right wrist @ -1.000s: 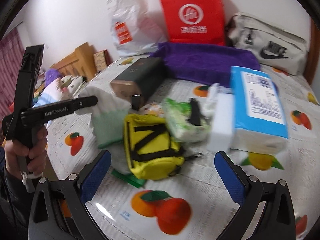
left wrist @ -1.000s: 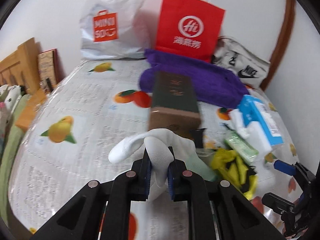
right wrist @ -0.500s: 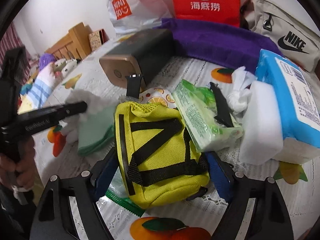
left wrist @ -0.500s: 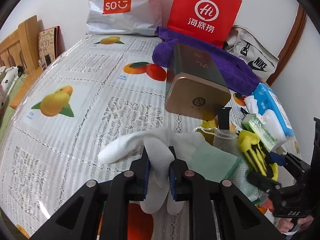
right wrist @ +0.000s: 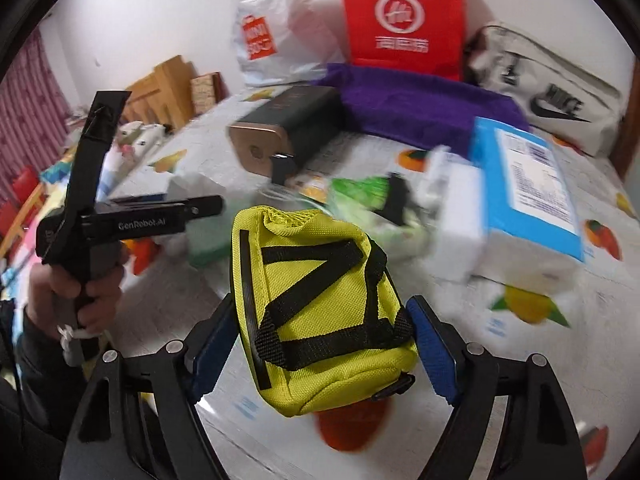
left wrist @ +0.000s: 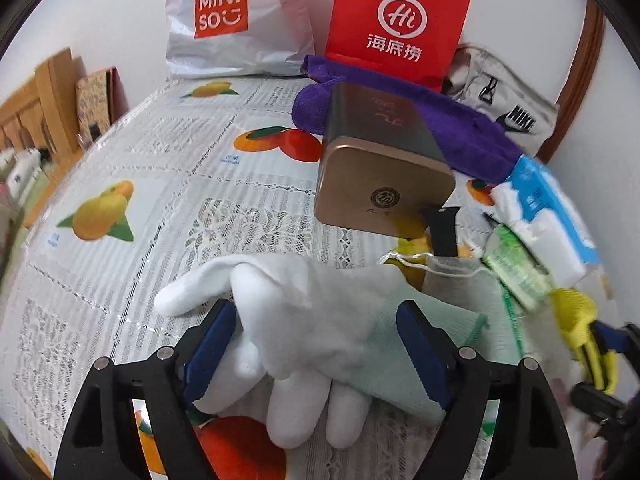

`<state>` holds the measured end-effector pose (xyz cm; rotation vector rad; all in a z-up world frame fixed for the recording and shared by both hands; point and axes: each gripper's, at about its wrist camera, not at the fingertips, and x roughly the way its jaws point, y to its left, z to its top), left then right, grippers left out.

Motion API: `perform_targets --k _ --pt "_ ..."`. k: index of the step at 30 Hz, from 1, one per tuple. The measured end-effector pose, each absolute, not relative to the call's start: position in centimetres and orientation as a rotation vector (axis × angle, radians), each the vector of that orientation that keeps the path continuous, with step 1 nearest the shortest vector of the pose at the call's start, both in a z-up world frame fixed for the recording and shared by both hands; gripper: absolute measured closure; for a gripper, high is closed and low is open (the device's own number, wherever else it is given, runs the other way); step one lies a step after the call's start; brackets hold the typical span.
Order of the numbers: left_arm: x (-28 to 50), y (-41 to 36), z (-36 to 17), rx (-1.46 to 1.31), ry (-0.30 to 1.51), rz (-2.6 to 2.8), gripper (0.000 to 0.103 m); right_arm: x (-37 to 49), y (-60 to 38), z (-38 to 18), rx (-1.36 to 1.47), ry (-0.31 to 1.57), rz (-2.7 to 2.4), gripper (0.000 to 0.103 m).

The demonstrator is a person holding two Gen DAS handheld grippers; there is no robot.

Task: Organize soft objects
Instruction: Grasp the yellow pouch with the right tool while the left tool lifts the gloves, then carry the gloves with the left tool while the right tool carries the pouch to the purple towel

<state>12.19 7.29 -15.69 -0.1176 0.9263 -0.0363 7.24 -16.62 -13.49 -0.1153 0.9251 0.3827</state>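
A white glove (left wrist: 292,320) lies on the fruit-print tablecloth (left wrist: 140,168), resting on a pale green cloth (left wrist: 436,328). My left gripper (left wrist: 316,352) is open, its blue pads on either side of the glove. My right gripper (right wrist: 320,344) is shut on a yellow pouch (right wrist: 316,300) with black straps and holds it lifted above the table. The pouch also shows at the right edge of the left wrist view (left wrist: 580,320).
A bronze-ended dark box (left wrist: 380,160) lies mid-table, a purple towel (left wrist: 460,120) behind it. A red bag (left wrist: 396,28), a Miniso bag (left wrist: 232,20) and a Nike bag (left wrist: 508,100) line the wall. A blue tissue pack (right wrist: 524,184) and green wipes (right wrist: 368,196) lie right.
My left gripper opened and let go of the white glove, which now lies on the table. My right gripper closed on the yellow pouch and lifted it.
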Motion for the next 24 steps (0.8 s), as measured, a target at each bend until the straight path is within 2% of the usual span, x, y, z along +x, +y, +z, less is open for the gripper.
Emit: perform_targets --k 13,24 --pt "11.6 6.4 -16.2 -0.047 0.878 0.026 0.023 6.8 -24.9 -15.6 -0.001 0.949 0.152 0.021" --pt "11.6 6.4 -16.2 -0.065 0.882 0.037 0.024 7.6 -25.0 -17.3 0.016 0.931 0.124 0.015"
